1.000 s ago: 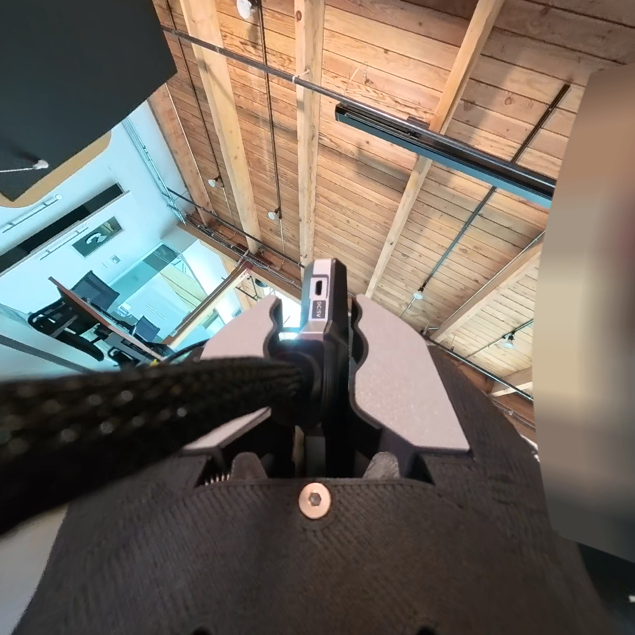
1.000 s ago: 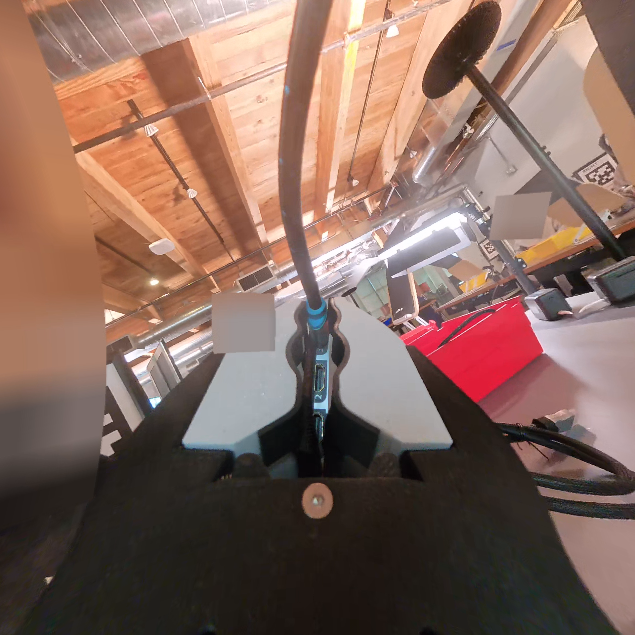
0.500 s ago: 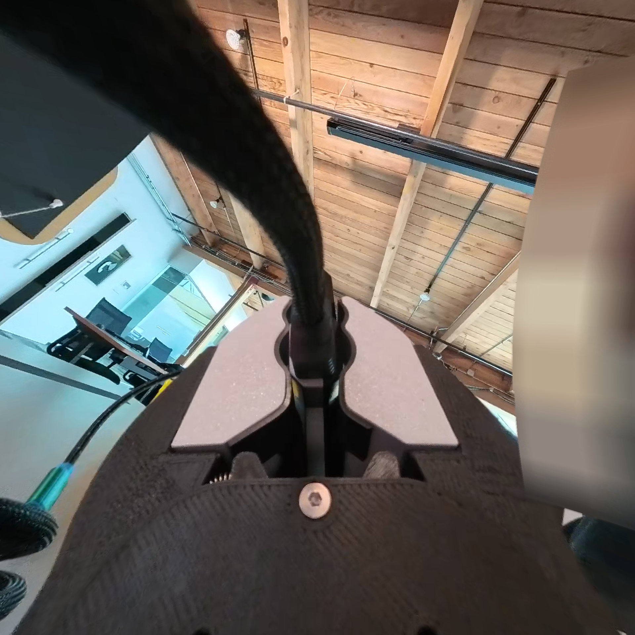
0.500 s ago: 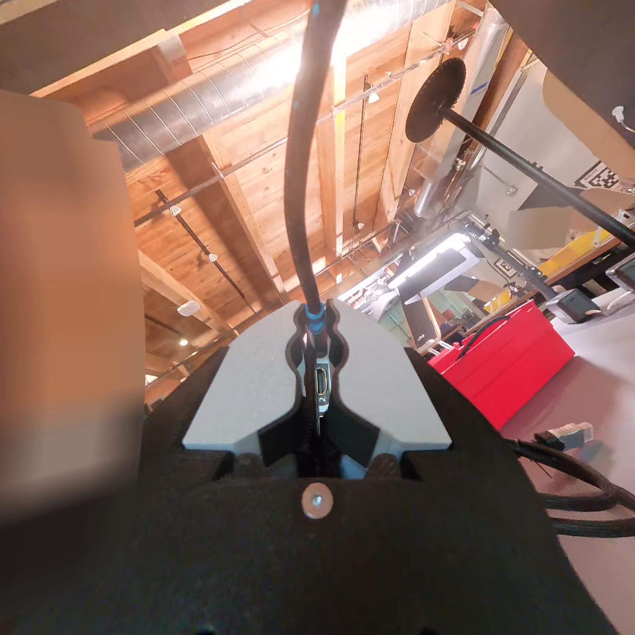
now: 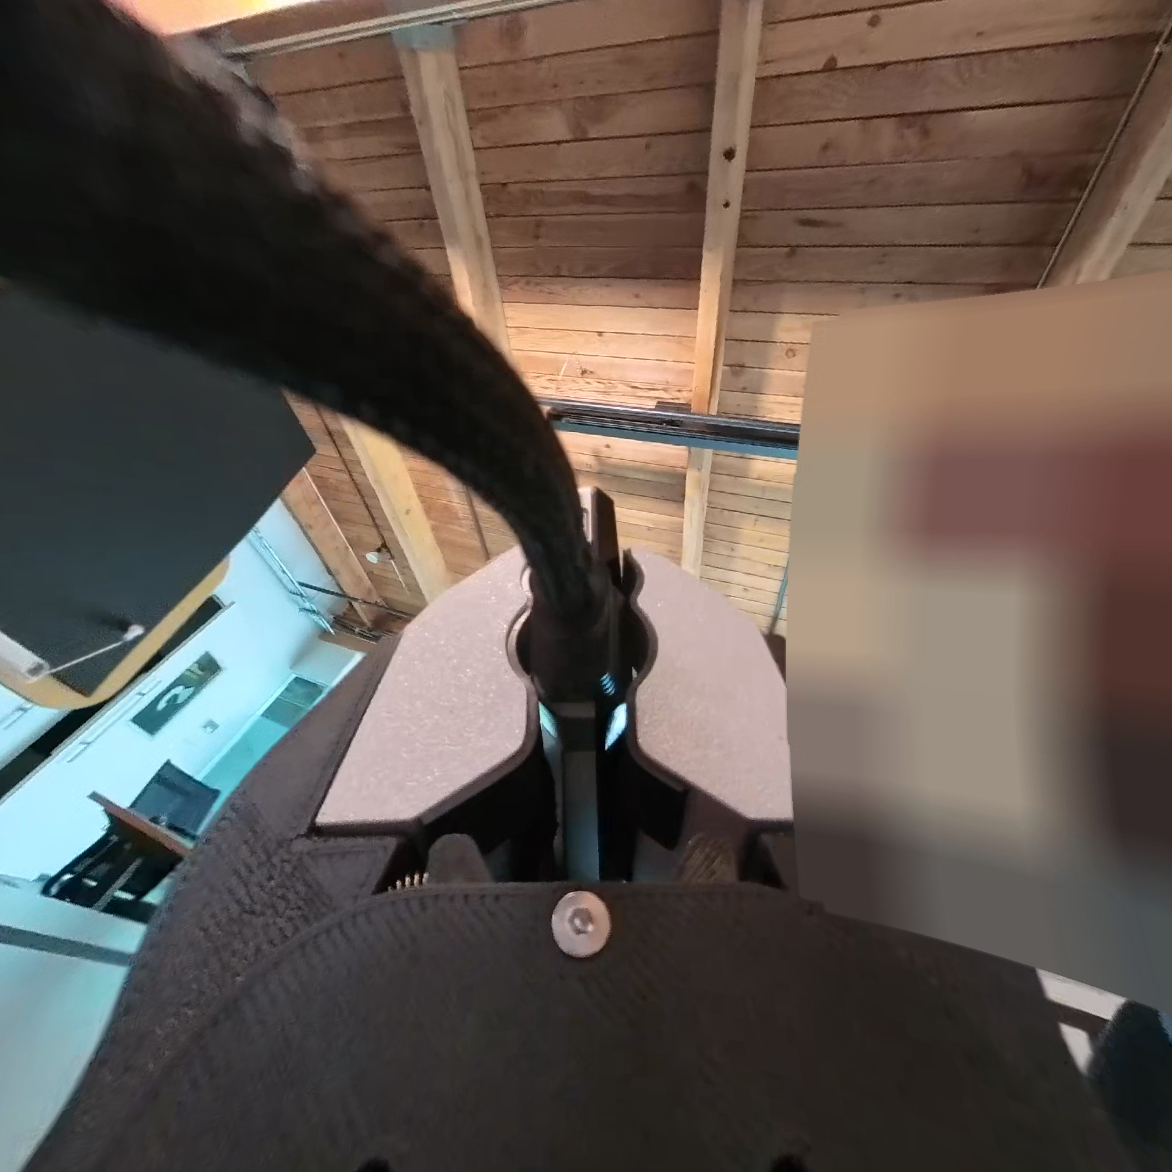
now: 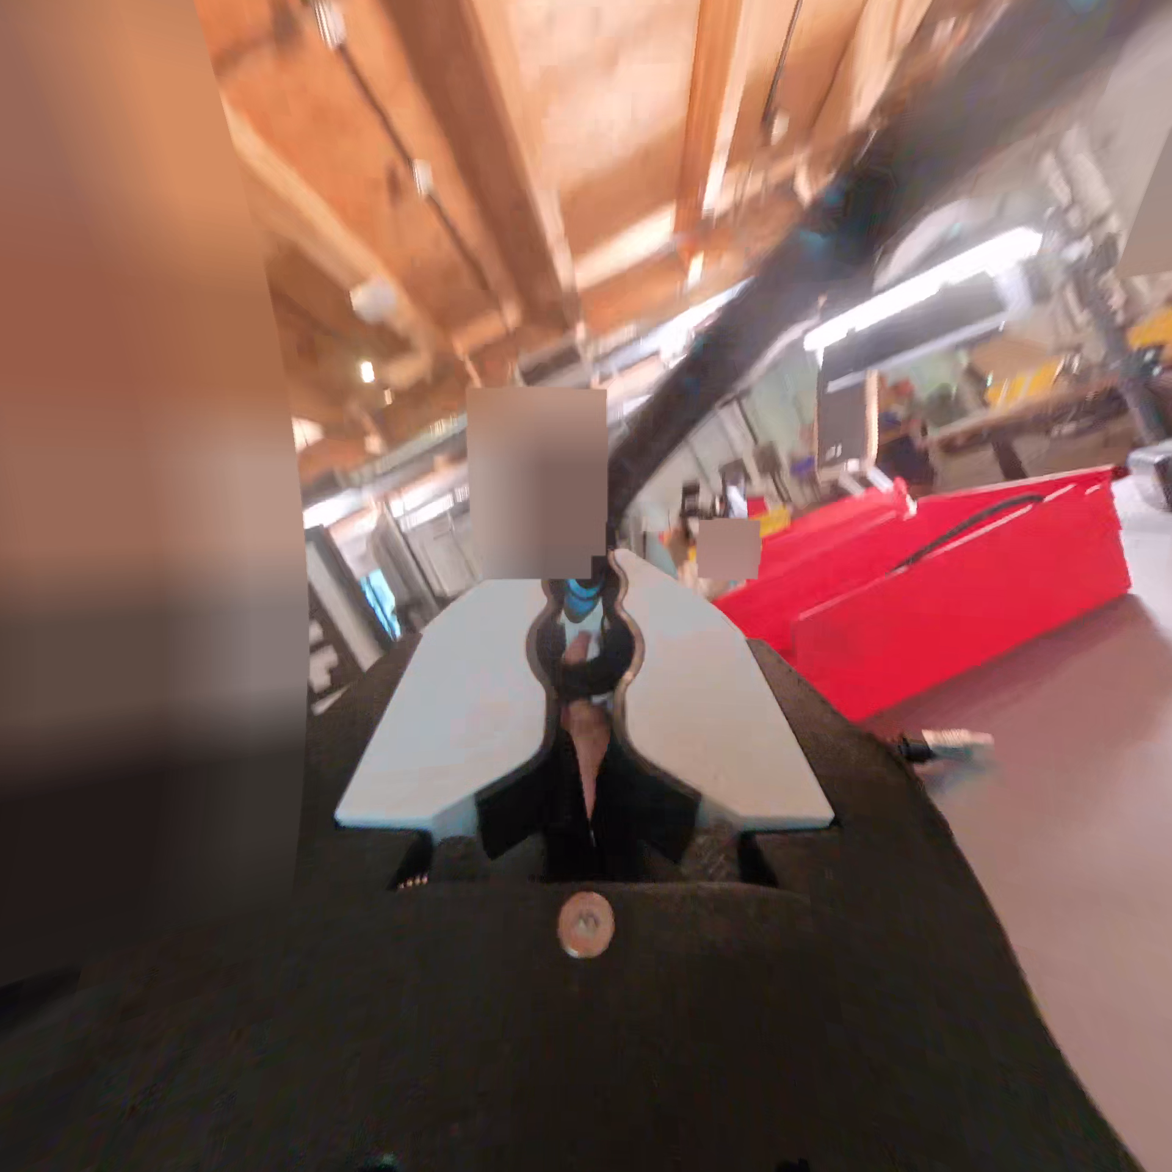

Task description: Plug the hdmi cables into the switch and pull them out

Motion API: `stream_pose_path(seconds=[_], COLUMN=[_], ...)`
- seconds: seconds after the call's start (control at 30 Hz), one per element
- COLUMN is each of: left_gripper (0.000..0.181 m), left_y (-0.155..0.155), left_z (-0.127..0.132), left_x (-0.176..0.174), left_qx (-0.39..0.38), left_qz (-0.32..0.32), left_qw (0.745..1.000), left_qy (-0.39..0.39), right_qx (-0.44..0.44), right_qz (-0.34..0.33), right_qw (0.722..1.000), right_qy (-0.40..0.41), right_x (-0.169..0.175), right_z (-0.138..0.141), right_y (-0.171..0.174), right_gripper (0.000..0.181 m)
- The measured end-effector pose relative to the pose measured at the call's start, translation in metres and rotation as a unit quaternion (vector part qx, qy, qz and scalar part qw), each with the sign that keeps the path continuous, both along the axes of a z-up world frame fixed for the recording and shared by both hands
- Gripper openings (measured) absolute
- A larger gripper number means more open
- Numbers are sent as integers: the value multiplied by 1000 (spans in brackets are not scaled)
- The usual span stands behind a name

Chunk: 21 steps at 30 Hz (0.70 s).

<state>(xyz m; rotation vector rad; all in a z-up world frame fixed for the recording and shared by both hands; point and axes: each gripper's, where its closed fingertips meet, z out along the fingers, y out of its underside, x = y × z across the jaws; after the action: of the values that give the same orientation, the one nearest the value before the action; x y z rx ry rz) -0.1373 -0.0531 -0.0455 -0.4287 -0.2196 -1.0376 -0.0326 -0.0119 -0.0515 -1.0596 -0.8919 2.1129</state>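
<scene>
My left gripper (image 5: pixel 580 609) points up at the wooden ceiling. It is shut on the dark switch (image 5: pixel 601 526), which I see edge-on between the fingers. A thick black braided HDMI cable (image 5: pixel 380 355) rises out of the jaws and bends up to the left. My right gripper (image 6: pixel 586 609) is shut on the plug of a thinner black HDMI cable (image 6: pixel 691 380) with a blue collar (image 6: pixel 580 593). That cable leans up to the right. The right wrist view is motion-blurred, and I cannot make out the switch in it.
Red bins (image 6: pixel 951 571) stand on the grey table (image 6: pixel 1078 856) to the right. A loose cable connector (image 6: pixel 951 739) lies in front of them. A dark panel (image 5: pixel 127 482) hangs at upper left. Another braided cable (image 5: pixel 1135 1065) shows at lower right.
The braided cable swung from lying across the left view to rising out of the jaws. The right view swung quickly, its cable now leans right, and the switch ports between its fingers no longer show.
</scene>
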Motion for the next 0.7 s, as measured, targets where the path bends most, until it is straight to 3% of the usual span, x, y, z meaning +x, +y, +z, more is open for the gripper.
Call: stream_pose_path(seconds=[0.13,0.23,0.4,0.47,0.53,0.63,0.7], left_gripper=[25,25,25,22,22,22,22], left_y=[5,10,13,15,17,23,25], left_z=[-3,-5,-7,-8,-9,-12,-13], left_x=[3,6,6,7,8,10,11], left_qx=[-15,-24,-29,-35,-39,-50,-56], left_qz=[5,-4,-10,-9,-13,-18,-21], left_qw=[1000,1000,1000,999,999,999,998], left_qy=[8,8,6,6,8,8,6], right_qx=[124,227,343,362,364,373,388], right_qz=[48,40,-85,-210,-286,-320,-327], right_qw=[987,961,905,861,812,748,687], right_qy=[-93,-152,-236,-290,-356,-445,-520], right_x=[24,54,117,147,183,228,256], right_z=[15,25,31,26,9,-30,-55], right_y=[-18,-17,23,62,93,121,143], right_gripper=[12,14,12,12,12,12,12])
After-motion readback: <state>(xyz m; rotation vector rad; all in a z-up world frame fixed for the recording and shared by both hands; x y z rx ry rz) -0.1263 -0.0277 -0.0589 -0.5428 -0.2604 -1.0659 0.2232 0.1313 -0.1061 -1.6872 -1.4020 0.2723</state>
